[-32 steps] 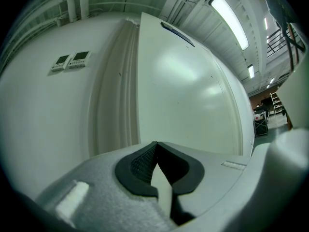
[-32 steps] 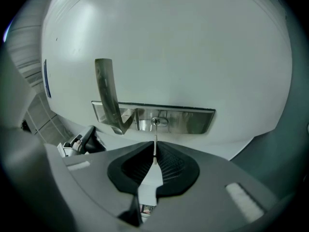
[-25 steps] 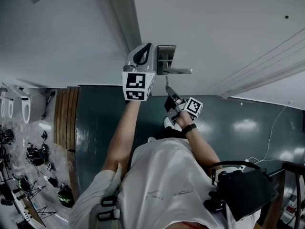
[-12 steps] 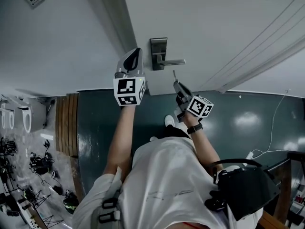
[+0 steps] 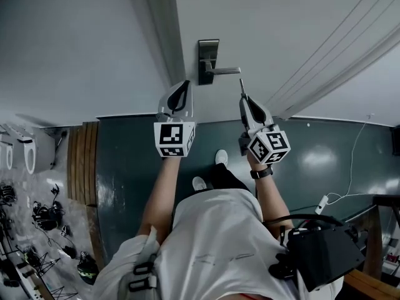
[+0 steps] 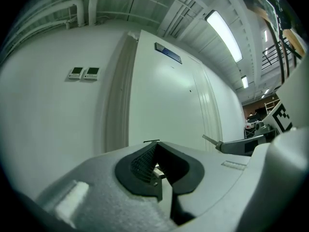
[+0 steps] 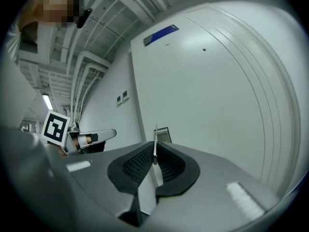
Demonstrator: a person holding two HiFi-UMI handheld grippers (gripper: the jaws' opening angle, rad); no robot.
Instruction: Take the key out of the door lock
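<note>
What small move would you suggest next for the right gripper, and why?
Probably draw the right gripper a little way back from the door. Its jaws are clamped on the key, whose tip already hangs clear of the lock plate, so only carrying it safely away seems left.

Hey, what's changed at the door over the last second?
The right gripper, clamped on the key, drew it back from the lock plate. The left gripper pulled off the plate toward the person. The handle stays level; nothing was let go.
</note>
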